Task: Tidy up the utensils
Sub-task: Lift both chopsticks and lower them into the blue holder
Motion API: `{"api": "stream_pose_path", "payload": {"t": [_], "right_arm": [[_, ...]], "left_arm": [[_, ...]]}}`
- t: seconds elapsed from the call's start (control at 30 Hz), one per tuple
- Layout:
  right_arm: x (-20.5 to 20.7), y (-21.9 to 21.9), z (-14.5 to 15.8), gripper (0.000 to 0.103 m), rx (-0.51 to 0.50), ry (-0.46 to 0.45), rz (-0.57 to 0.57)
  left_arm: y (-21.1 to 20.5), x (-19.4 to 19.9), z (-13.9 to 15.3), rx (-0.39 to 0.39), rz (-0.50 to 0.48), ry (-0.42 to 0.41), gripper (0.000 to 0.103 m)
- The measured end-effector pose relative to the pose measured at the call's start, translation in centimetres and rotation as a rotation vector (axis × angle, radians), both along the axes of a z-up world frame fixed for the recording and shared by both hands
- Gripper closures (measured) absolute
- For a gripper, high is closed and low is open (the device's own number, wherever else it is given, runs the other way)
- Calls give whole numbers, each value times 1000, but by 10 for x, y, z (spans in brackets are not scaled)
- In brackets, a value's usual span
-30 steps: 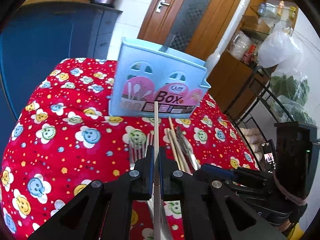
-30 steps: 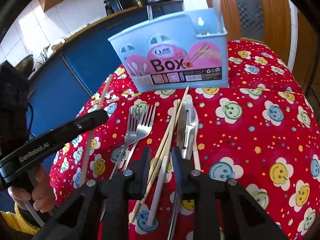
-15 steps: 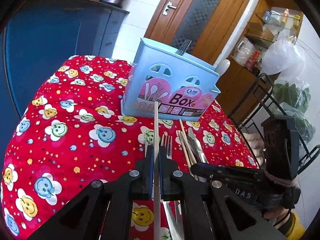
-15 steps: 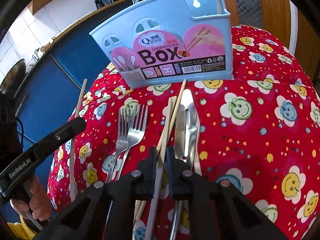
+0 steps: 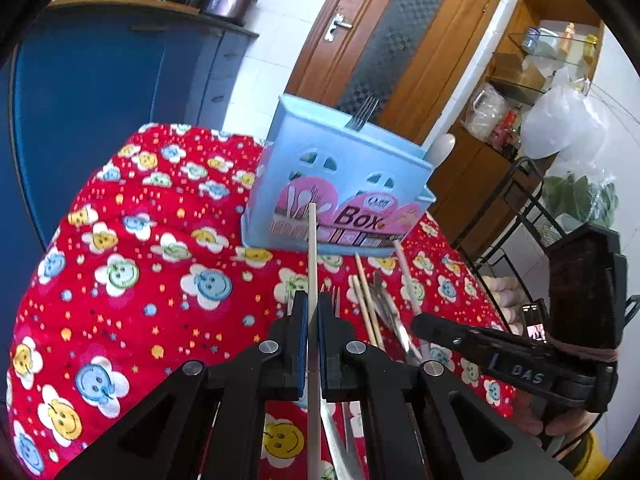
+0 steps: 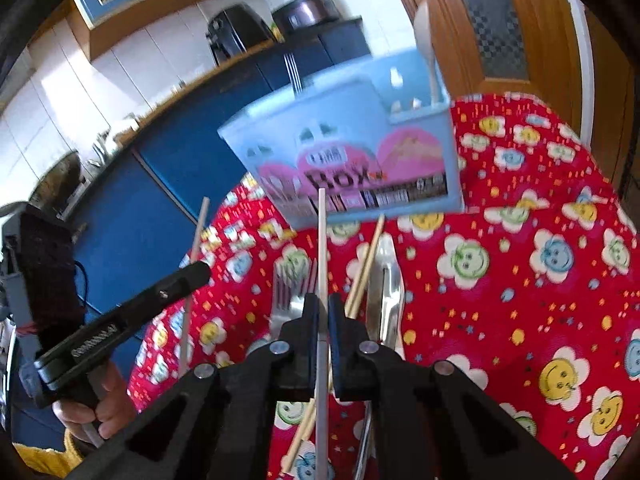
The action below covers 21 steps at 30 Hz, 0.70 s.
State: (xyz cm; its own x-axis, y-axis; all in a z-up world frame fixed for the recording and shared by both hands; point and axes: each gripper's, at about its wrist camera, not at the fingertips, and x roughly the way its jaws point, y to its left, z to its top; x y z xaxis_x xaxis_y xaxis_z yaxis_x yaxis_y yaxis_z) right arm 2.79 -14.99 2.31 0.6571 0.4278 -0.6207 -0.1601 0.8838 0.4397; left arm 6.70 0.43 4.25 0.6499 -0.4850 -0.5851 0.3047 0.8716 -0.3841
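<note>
Chopsticks sit in both of your claws, so take the blue box on the red flowered cloth as your landmark. Your left claw is pinched shut on one pale chopstick, whose tip points at the box's front label, short of the box and toward its left half. Just right of that claw, in front of the box, two forks lie side by side on the cloth, then a loose pair of chopsticks, then flat metal utensils you cannot identify. Your right claw is likewise closed tight on a second chopstick, lifted above the forks with its tip aimed at the lower front of the box; this view is blurred. One loose chopstick lies right of it, its far end almost at the box's base. Inside the box, a fork stands tines up near the middle and a pale spoon stands at its right end.
</note>
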Motion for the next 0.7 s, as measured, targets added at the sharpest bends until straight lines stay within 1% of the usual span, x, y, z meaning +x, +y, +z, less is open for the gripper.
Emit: {"api": "stream_pose_path", "payload": {"t": [0.13, 0.3, 0.43, 0.7], "right_arm": [[-5, -8, 17, 96, 15, -79, -37], [2, -16, 37, 96, 19, -151, -73], [9, -24, 50, 96, 18, -192, -94], [31, -33, 74, 96, -23, -279, -134]], "left_arm": [[-1, 2, 15, -1, 3, -42, 99], [-5, 9, 37, 10, 10, -107, 99], [-9, 20, 56, 12, 22, -160, 99], [-18, 50, 87, 16, 54, -242, 99]]}}
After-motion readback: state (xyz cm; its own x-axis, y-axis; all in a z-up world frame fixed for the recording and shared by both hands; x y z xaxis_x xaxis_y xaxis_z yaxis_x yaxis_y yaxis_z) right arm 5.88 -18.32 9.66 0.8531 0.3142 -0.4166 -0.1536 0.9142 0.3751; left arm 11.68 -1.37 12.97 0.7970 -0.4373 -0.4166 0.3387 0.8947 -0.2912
